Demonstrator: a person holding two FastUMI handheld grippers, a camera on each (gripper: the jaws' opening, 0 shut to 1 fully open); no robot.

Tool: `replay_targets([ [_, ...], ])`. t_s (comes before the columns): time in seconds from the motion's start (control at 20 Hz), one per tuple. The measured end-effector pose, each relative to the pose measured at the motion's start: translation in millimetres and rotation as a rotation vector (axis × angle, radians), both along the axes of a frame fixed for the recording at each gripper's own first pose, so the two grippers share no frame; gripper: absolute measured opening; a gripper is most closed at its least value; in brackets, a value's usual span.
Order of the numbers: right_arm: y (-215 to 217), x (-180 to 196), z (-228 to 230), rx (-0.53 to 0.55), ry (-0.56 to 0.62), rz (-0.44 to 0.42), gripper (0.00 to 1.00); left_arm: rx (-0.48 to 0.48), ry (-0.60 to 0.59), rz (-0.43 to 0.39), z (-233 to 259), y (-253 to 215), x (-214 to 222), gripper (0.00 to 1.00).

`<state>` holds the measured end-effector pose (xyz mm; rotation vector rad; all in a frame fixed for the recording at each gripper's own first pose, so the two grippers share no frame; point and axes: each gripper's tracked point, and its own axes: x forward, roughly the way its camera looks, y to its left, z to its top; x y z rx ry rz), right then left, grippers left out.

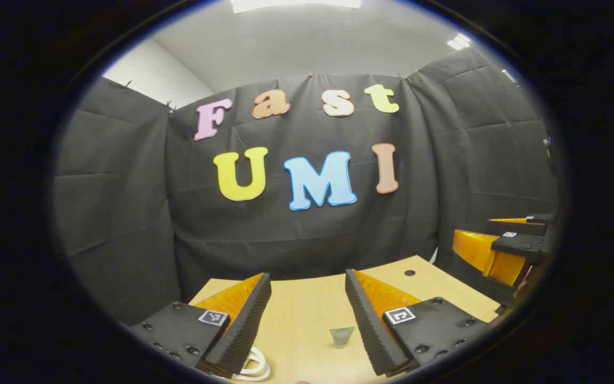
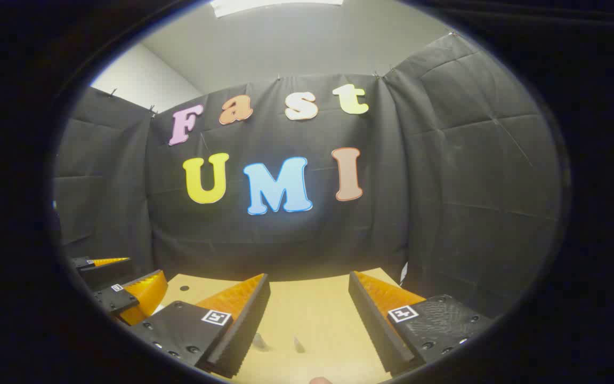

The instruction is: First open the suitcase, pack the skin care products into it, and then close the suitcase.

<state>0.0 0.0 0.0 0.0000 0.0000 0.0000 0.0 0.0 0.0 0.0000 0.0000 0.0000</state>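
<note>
Left gripper (image 1: 307,314) held up over the table (image 1: 307,298), fingers apart, nothing between them. Beyond the tips, a small greenish tube (image 1: 342,336), perhaps a skin care product, lying on the wood; a white looped thing (image 1: 256,368) just by the left finger. Right gripper (image 2: 307,314) likewise spread wide and empty, two small pale objects (image 2: 277,343) on the table ahead, too dim to name. No suitcase seen from here. Judged barely begun: opening, packing and closing all left to do.
</note>
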Motion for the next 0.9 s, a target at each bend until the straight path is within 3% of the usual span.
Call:
replay_targets([
  [0.6,3,-1,-11,0.003,0.014,-0.013,0.94,0.062,0.056,0.072,-32,26,4,0.91],
  [0.9,-1,-6,-18,0.013,0.029,-0.032,0.90,0.065,0.201,0.118,-108,52,7,0.92],
])
